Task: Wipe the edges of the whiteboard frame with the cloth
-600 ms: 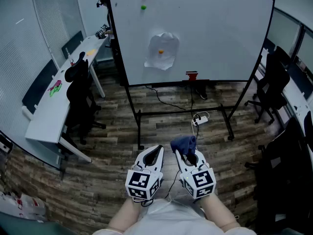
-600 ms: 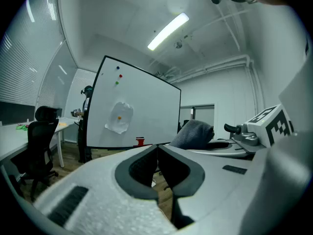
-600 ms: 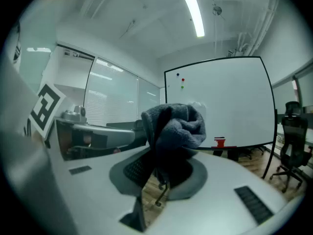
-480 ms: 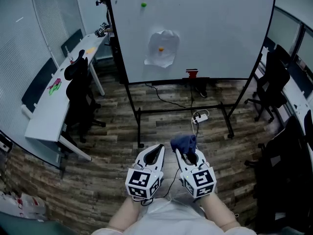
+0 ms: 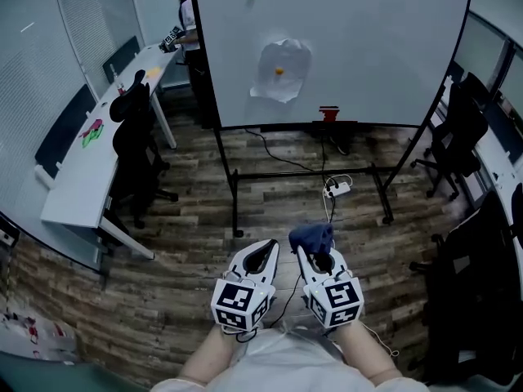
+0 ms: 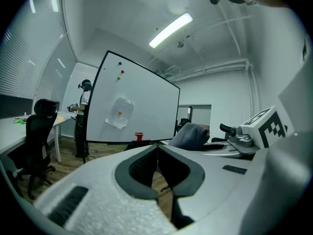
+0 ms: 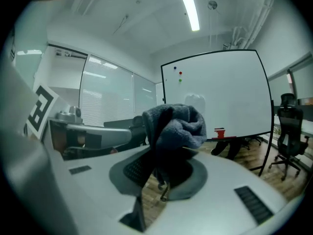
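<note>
A big whiteboard (image 5: 368,47) on a black wheeled stand fills the far middle of the head view, its black frame (image 5: 204,64) running round it. A crumpled white sheet (image 5: 282,70) sticks to the board, and a red eraser (image 5: 328,113) sits on its bottom ledge. My right gripper (image 5: 313,250) is shut on a dark blue cloth (image 5: 311,237), which bunches above its jaws (image 7: 173,126). My left gripper (image 5: 267,251) is shut with nothing in it. Both hang low in front of me, well short of the board.
A long white desk (image 5: 94,158) with black chairs (image 5: 135,149) runs along the left wall. More black chairs (image 5: 466,133) stand at the right. A power strip and cables (image 5: 337,189) lie on the wood floor under the board. A person (image 5: 186,11) stands behind the board's left edge.
The whole scene has slid a little down and right in the head view, and the board looks slightly nearer. Both grippers keep their pose, the cloth still held.
</note>
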Demonstrator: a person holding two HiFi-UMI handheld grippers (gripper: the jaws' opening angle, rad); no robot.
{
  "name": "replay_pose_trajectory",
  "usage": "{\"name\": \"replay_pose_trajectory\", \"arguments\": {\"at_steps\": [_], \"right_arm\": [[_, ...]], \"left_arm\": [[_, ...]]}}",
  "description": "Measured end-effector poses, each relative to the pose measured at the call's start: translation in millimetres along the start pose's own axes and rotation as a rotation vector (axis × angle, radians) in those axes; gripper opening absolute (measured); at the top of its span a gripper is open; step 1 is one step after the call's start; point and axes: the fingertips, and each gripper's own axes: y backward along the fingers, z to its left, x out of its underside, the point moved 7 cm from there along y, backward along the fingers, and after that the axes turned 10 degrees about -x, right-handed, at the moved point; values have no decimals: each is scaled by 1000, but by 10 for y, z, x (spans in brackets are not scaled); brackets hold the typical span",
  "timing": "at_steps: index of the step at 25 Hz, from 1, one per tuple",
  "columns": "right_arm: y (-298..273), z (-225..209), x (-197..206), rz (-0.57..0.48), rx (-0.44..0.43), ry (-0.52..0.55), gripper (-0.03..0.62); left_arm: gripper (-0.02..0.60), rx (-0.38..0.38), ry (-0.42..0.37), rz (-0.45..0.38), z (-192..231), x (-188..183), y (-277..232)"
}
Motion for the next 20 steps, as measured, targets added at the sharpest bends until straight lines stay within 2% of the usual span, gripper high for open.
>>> {"name": "replay_pose_trajectory", "arguments": {"at_steps": [13,20], "right_arm": [[-946,642,100,45,-57,-38,66],[-1495,590,29,60,-125,-22,66]], "left_arm": [[18,-38,-7,39,1155,61,280],[18,-86,30,42,1573,51,96]]}}
